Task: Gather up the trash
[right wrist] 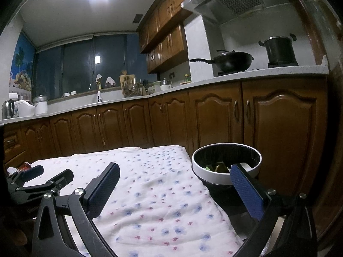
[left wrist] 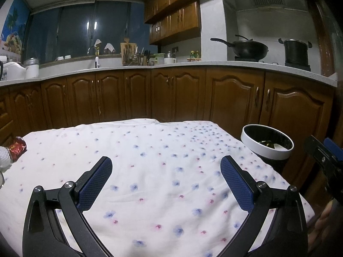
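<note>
- Left wrist view: the left tongs (left wrist: 166, 172) are spread wide and hold nothing, above the cloth-covered table (left wrist: 150, 150). A red wrapper (left wrist: 18, 147) is seen at the table's far left edge, well to their left, beside a white object (left wrist: 4, 157); its long axis cannot be told.
- The bin (left wrist: 267, 144) stands off the table's right edge.
- Right wrist view: the right tongs (right wrist: 174, 178) are wide and empty, by the bin (right wrist: 225, 171), whose green scraps show better here. The wrapper (right wrist: 25, 166) is partly hidden behind the left tongs (right wrist: 52, 174), which are judged nearer to it.

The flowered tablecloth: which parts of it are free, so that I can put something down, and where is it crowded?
The flowered tablecloth is bare across its middle and far edge, from the open left gripper to the trash bin at the right corner. The left edge is crowded: a red wrapper and a white object lie there. The right gripper is also open.
</note>
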Demonstrator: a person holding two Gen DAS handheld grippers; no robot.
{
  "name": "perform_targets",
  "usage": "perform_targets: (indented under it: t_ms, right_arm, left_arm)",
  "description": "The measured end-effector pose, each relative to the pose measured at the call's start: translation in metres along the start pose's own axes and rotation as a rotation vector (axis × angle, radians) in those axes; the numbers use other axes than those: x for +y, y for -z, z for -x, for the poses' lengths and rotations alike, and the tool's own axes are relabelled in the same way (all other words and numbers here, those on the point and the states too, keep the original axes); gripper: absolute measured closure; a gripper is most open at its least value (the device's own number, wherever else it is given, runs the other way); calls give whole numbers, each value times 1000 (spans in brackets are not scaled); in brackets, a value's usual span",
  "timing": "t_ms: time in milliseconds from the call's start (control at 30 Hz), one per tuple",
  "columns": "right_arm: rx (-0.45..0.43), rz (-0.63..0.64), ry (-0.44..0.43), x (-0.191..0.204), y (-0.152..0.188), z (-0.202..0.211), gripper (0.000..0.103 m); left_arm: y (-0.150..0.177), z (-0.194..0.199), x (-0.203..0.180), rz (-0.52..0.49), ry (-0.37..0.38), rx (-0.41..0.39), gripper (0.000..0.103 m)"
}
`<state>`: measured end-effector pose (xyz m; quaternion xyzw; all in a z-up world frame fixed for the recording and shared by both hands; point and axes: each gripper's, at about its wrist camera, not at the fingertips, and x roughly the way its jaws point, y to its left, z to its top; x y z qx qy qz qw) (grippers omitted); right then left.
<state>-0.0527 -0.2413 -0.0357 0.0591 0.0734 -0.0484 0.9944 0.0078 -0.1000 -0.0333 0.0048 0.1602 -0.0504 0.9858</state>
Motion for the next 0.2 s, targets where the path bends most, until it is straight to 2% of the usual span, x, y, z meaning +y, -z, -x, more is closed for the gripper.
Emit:
perform_targets:
  t_ms: [200]
  right_arm:
    - [14,-6,0,1,-1,-3,0]
  left_arm:
    - [1,-3,1,4,7,8,0]
